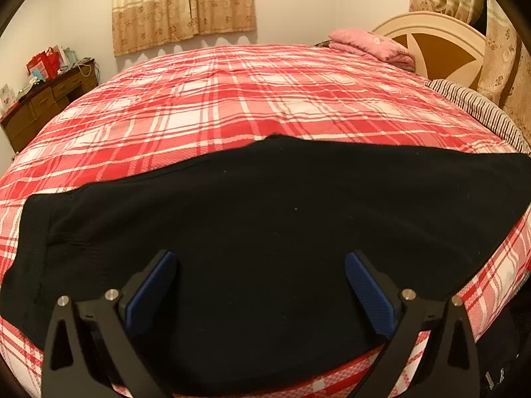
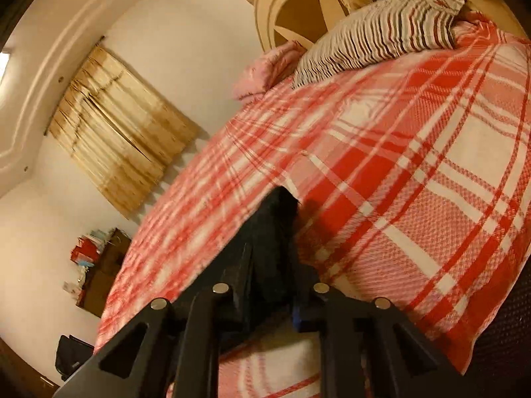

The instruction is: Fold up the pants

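- Clearly early in the fold: black pants (image 1: 265,232) spread flat across the near edge of the bed (image 1: 232,99), one layer, no crease or doubled-over part to be seen.
- On the left of the left wrist view, a ribbed band, waistband or cuff, cannot tell which; on the right, running out of frame.
- In the right wrist view, a bunched black corner of the same cloth (image 2: 275,229), pinched and raised a little off the plaid cover.
- Right claw (image 2: 272,285): narrow, clamped on that corner, cloth filling the gap between the arms.
- Left claw (image 1: 260,285): wide apart, blue pads (image 1: 368,292) hanging over the middle of the pants, nothing gripped; touching the cloth or not, cannot tell.
- Judged done: laying out and one grasp. Judged left: a second grasp, then carrying an end over, then further folds.
- No basket, box or drawer in use for the pants.
- Further out: pink folded blanket (image 1: 371,46) and striped pillow (image 1: 481,112) near the headboard (image 1: 441,33).
- Red gift bags (image 1: 46,63) standing on a wooden dresser (image 1: 43,106) by the wall, contents hidden; curtains (image 1: 182,3) above.
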Demonstrator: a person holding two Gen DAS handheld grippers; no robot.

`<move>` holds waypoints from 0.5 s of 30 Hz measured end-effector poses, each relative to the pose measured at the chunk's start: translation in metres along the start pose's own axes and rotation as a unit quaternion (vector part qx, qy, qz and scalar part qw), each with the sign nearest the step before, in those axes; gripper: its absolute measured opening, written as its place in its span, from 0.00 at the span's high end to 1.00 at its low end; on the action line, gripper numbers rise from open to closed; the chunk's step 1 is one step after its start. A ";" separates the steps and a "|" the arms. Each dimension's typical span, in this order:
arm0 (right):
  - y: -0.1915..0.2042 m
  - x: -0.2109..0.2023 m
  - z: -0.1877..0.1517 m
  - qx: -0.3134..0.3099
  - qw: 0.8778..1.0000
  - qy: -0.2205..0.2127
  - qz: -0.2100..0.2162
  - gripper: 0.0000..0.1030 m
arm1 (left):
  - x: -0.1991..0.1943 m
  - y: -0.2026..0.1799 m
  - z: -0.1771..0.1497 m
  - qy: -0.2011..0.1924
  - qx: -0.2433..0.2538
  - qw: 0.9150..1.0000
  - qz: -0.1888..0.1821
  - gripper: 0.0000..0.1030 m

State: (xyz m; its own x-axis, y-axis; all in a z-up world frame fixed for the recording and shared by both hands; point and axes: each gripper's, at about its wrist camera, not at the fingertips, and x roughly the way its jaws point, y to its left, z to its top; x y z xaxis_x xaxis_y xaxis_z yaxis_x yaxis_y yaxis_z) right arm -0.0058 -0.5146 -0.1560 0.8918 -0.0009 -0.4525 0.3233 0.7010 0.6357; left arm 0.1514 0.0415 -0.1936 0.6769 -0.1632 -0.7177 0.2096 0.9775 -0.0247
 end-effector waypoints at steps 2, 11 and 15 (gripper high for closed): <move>0.022 -0.011 -0.003 -0.033 0.999 -0.017 -0.008 0.84 | 0.000 0.002 0.001 0.000 -0.006 1.000 -0.002 0.00; 0.185 -0.015 -0.037 -0.258 0.965 -0.038 0.014 0.85 | -0.010 0.010 0.007 -0.016 -0.024 1.000 -0.009 0.00; 0.233 0.007 -0.066 -0.309 0.950 -0.001 0.039 0.85 | -0.008 0.011 0.006 -0.015 -0.029 0.999 -0.013 0.00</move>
State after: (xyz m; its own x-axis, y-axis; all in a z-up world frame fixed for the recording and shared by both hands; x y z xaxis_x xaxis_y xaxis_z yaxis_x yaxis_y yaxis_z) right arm 0.0555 -0.3042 -0.0520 0.9057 0.0669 -0.4186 0.0097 0.9839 0.1782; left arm 0.1524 0.0531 -0.1835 0.6926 -0.1927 -0.6952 0.1868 0.9787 -0.0852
